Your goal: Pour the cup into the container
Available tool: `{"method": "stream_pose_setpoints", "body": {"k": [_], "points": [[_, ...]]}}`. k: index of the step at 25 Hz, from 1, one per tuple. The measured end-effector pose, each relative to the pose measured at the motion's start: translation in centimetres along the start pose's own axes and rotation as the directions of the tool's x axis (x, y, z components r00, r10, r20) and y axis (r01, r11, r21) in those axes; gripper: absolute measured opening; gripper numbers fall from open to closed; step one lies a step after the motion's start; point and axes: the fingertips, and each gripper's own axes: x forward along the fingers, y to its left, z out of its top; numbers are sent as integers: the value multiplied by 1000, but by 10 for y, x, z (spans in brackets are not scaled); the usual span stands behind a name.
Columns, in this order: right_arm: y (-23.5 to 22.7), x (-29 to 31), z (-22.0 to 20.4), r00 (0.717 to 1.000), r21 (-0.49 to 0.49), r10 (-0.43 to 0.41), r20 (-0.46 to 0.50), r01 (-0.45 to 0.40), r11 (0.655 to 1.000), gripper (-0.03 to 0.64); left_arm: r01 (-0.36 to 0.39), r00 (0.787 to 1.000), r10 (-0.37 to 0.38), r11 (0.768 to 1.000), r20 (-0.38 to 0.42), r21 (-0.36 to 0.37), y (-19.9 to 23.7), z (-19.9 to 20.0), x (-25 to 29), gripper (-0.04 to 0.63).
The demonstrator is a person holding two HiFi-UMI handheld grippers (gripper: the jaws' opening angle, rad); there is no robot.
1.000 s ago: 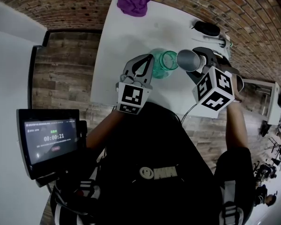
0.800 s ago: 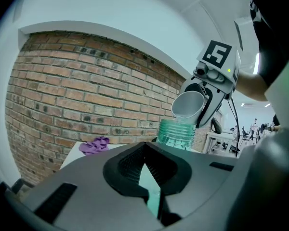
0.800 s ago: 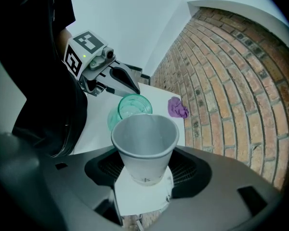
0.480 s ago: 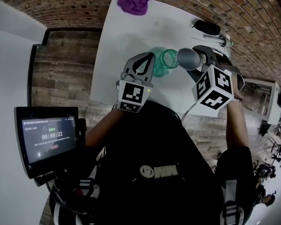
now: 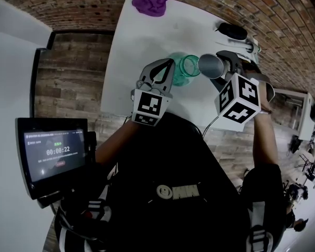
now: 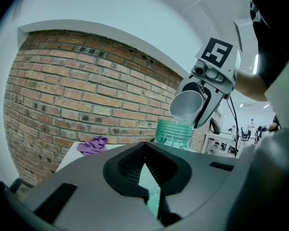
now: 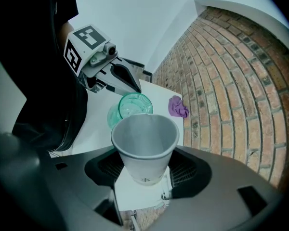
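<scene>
On the white table (image 5: 142, 46) stands a clear green ribbed container (image 5: 182, 69), open at the top. My left gripper (image 5: 169, 64) is at its left side, fingertips closed together on its wall. In the left gripper view the container (image 6: 176, 134) rises just beyond the jaws. My right gripper (image 5: 217, 67) is shut on a grey paper cup (image 5: 210, 65) and holds it tipped, lip just over the container's mouth. In the right gripper view the cup (image 7: 144, 138) sits between the pads, above the container (image 7: 130, 107). I see nothing inside the cup.
A purple cloth (image 5: 152, 3) lies at the table's far end, by the brick wall. A dark oval object (image 5: 232, 31) and white items sit at the far right corner. A screen with a timer (image 5: 52, 156) stands at my left, off the table.
</scene>
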Motion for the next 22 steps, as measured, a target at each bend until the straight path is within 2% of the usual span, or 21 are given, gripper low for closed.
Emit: {"method": "stream_pose_setpoints", "body": {"k": [22], "points": [[-8, -1, 5, 998, -69, -42, -38, 39, 997, 278, -1, 1000, 1, 1000, 3, -11, 2, 2, 1, -3]]}}
